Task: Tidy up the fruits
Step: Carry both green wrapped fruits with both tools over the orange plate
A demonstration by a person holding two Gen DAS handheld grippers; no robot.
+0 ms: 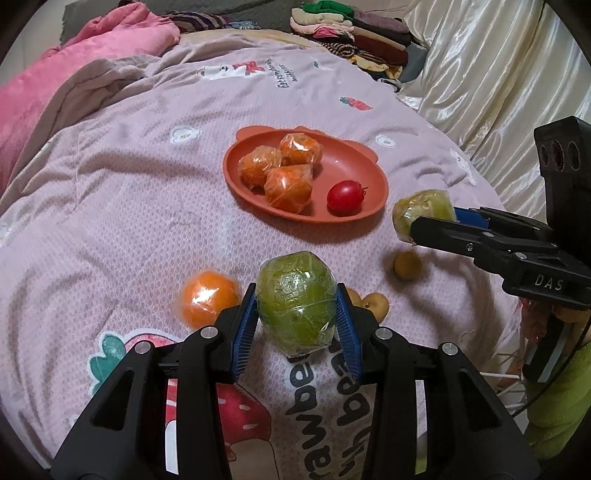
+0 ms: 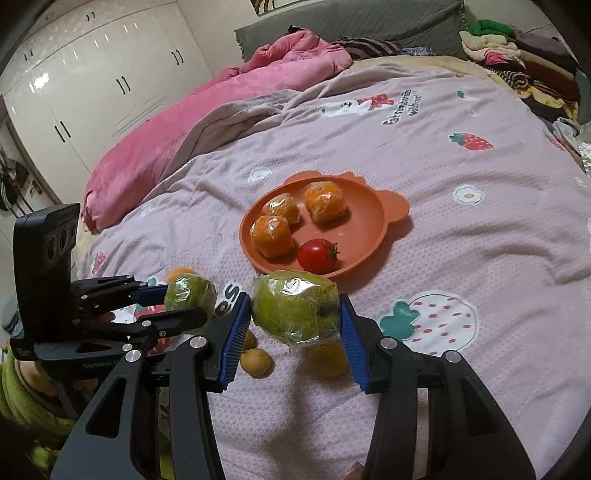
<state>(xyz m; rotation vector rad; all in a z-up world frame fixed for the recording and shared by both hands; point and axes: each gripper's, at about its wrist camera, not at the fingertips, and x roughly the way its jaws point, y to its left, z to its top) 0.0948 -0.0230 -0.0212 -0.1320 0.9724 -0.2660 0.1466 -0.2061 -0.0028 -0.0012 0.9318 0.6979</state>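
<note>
Spread over the bed is a pale lilac quilt printed with strawberries, flowers and lettering, with a pink blanket bunched along its far side, a stack of folded clothes at the far corner, shiny cream fabric along one edge and white wardrobe doors behind. Near the middle of the quilt sits an orange-brown plate with small ear-shaped tabs on its rim; it holds three oranges wrapped in clear film, clustered together, and one red tomato a little apart from them. The left gripper is clamped on a green fruit wrapped in film, its blue pads pressing both sides, held above the quilt on the near side of the plate. The right gripper likewise grips a second wrapped green fruit, raised just in front of the plate's near rim. One more wrapped orange lies on the quilt just beside the left gripper's finger. Several small yellow-brown fruits lie loose on the quilt between and beneath the two grippers. A green sleeve shows behind the left gripper.
</note>
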